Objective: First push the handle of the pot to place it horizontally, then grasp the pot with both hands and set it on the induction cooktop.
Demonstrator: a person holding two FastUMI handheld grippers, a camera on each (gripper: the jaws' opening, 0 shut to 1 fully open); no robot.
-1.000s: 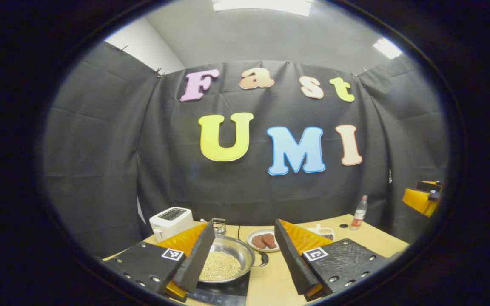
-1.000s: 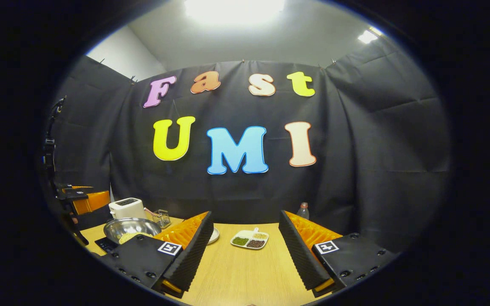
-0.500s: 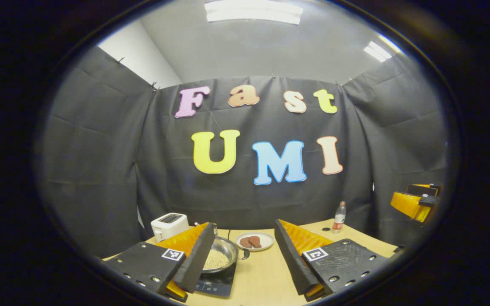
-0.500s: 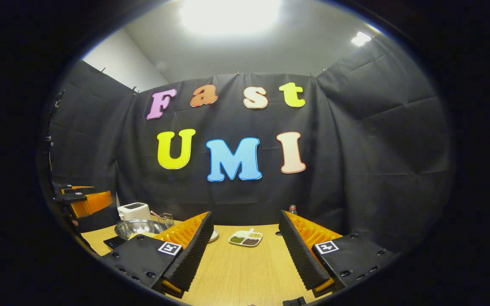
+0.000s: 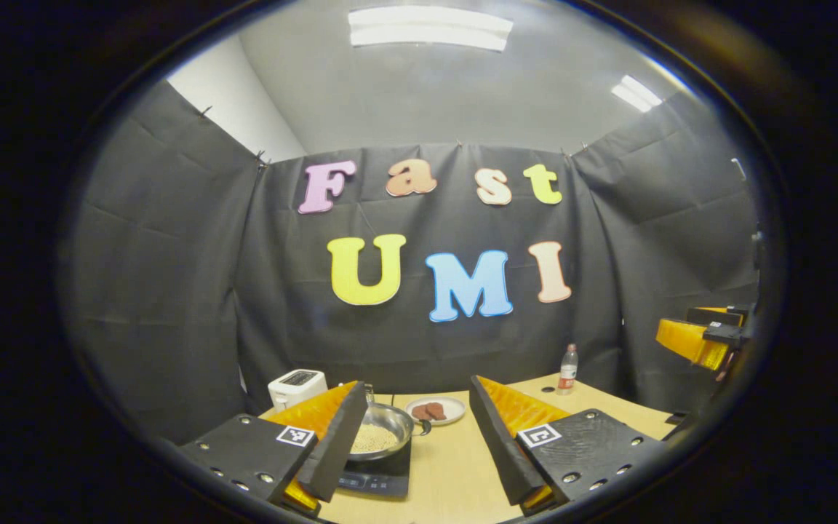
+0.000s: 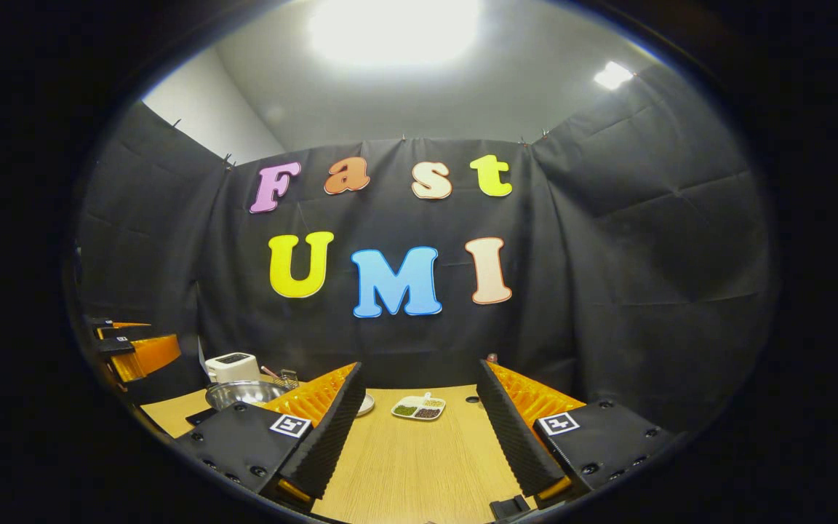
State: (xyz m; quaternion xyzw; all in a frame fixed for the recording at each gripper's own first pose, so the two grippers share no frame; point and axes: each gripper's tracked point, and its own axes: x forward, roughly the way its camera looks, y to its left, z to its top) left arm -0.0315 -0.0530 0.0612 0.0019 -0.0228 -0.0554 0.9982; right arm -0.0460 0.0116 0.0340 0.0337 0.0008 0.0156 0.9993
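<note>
Both grippers pulled back, pot (image 5: 382,434) on cooktop (image 5: 379,480)

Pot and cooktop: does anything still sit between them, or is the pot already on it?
Nothing visible stands between them. In the left gripper view the pot already sits on the cooktop. The left gripper is open and apart from the pot.

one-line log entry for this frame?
pot: on cooktop | left hand-held gripper: open, clear of pot | right hand-held gripper: open, empty
</note>
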